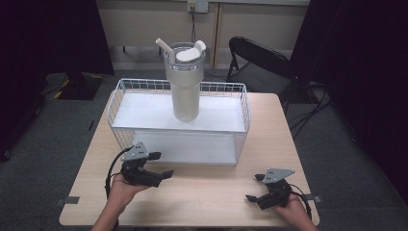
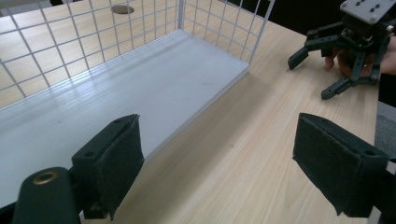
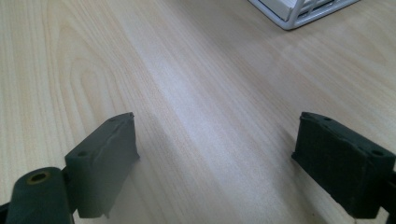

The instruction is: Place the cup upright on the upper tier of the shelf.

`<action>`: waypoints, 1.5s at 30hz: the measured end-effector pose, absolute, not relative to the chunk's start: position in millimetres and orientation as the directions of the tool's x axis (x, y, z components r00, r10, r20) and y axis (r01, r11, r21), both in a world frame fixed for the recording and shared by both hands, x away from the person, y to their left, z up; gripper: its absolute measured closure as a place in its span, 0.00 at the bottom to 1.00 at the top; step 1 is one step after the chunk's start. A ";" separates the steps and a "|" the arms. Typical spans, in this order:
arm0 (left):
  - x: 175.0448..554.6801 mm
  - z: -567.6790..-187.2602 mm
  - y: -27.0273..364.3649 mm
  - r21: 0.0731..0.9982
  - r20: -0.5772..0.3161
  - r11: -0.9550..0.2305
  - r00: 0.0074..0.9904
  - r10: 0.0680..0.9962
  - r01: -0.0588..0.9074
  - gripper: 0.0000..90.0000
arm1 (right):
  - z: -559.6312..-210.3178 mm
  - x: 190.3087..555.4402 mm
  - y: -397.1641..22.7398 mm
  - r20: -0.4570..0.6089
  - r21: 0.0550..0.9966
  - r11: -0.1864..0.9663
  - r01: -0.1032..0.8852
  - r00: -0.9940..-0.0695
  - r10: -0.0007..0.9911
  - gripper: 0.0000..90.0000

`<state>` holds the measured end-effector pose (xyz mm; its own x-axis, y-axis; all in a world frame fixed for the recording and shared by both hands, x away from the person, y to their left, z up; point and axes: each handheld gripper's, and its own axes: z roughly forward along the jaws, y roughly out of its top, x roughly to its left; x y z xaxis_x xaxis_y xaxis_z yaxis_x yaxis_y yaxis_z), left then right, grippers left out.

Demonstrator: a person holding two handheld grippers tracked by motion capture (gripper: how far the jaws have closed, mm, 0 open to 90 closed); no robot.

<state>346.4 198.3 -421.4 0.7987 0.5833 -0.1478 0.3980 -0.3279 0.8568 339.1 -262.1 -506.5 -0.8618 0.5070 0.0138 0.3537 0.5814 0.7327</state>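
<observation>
A: Pale wooden surface [image 1: 207, 192] in a dim room, a folding chair [image 1: 255, 60] behind it. A white wire rack [image 1: 178, 122] stands at the middle, and a cream tumbler [image 1: 185, 82] with lid and straw sits upright on its upper shelf.

B: And the grippers?

A: The left gripper [image 1: 161, 165] hovers just before the rack's lower shelf, the right gripper [image 1: 255, 187] is low at the near right, well apart from the rack. Both have their jaws spread wide and hold nothing.

B: So which step?

A: I'd judge the start, a reach toward the tumbler. Next, one gripper must rise to the upper shelf and close around the tumbler's narrow base.

B: Any writing?

A: None legible on the tumbler or rack.
</observation>
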 end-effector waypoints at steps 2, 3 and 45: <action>346.1 -423.3 200.6 0.854 -0.148 -0.331 0.797 0.586 0.402 0.17 | -506.5 339.1 -262.1 0.014 0.733 0.581 0.354 -0.862 0.507 0.14; 346.1 -424.2 201.9 0.853 -0.146 -0.333 0.795 0.589 0.403 0.17 | -506.5 339.1 -262.2 0.014 0.733 0.582 0.354 -0.862 0.507 0.14; 336.3 -455.5 244.2 0.834 -0.156 -0.322 0.752 0.641 0.448 0.17 | -506.5 339.1 -262.1 0.014 0.733 0.581 0.354 -0.862 0.507 0.14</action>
